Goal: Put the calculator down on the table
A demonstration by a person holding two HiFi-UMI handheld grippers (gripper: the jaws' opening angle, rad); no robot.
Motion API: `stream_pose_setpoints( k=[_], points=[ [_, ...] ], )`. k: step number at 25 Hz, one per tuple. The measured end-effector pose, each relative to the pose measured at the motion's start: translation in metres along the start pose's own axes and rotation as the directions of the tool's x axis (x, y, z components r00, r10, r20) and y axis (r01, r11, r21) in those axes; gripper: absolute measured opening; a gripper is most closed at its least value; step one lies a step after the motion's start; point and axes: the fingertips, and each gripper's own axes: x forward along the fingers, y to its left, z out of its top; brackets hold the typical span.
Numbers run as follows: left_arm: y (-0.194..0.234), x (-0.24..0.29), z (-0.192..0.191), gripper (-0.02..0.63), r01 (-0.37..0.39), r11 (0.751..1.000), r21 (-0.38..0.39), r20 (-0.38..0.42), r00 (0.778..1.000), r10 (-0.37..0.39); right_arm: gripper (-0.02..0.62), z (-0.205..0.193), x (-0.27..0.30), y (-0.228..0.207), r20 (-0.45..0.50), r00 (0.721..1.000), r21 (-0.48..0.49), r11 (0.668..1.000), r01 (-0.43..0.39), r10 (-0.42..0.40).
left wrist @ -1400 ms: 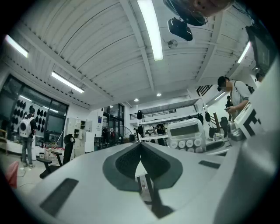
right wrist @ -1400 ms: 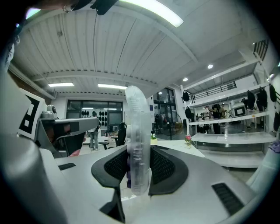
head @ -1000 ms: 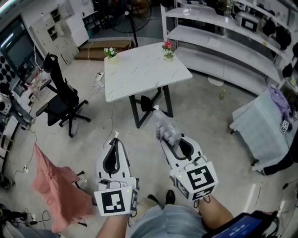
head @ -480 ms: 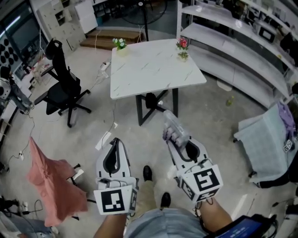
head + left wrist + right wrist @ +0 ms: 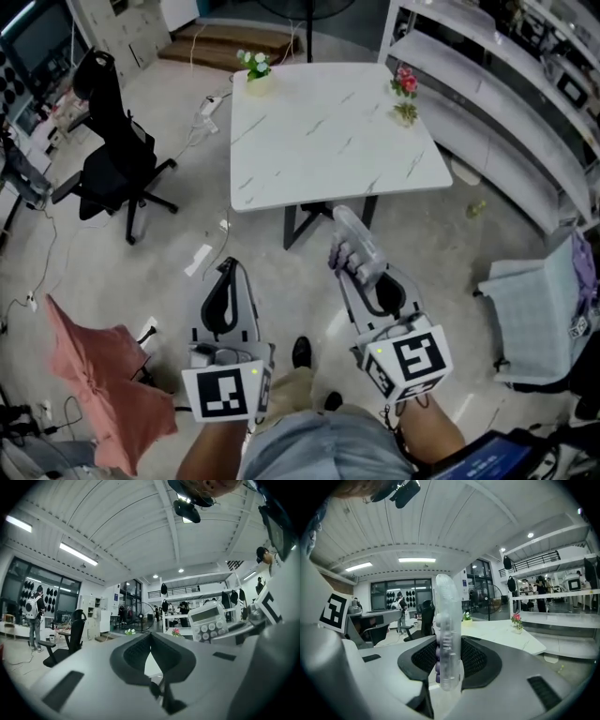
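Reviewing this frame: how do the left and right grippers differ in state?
The right gripper is clamped on the calculator, which it holds edge-on and upright. The left gripper holds nothing. The right gripper's jaws stand apart by the calculator's thickness, while the left gripper's jaws meet at their tips. Shared: both point toward the table, and neither is over it yet.

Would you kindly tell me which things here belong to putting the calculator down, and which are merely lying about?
Belong to the job: calculator, right gripper shut on it, white table.

Just lying about: left gripper holding nothing, office chair, pink cloth, white flowers and pink flowers on the table.
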Motion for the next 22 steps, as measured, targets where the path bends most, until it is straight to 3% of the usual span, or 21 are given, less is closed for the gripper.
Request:
stream_pose_setpoints(
  k=[5,12,17,22],
  points=[
    [0.034,0.053,0.026,0.008,0.008,1.0,0.007,0.049,0.999,-0.009,0.147,0.037,0.054,0.0,0.039,0.999,-0.027,1.0,-0.004,0.005],
    [0.038,0.103,0.044,0.008,0.07,0.997,0.03,0.074,0.995,-0.072,0.147,0.087,0.082,-0.022,0.115,0.993,-0.064,0.997,0.031,-0.024],
    [0.034,0.125,0.039,0.008,0.085,0.996,0.039,0.072,0.994,-0.088,0.147,0.093,0.094,-0.043,0.125,0.991,-0.055,0.997,0.056,-0.049],
    [0.023,0.161,0.017,0.008,0.088,0.993,0.076,0.015,0.996,-0.089,0.147,0.08,0.119,-0.073,0.092,0.994,-0.028,0.998,0.055,-0.052]
  ],
)
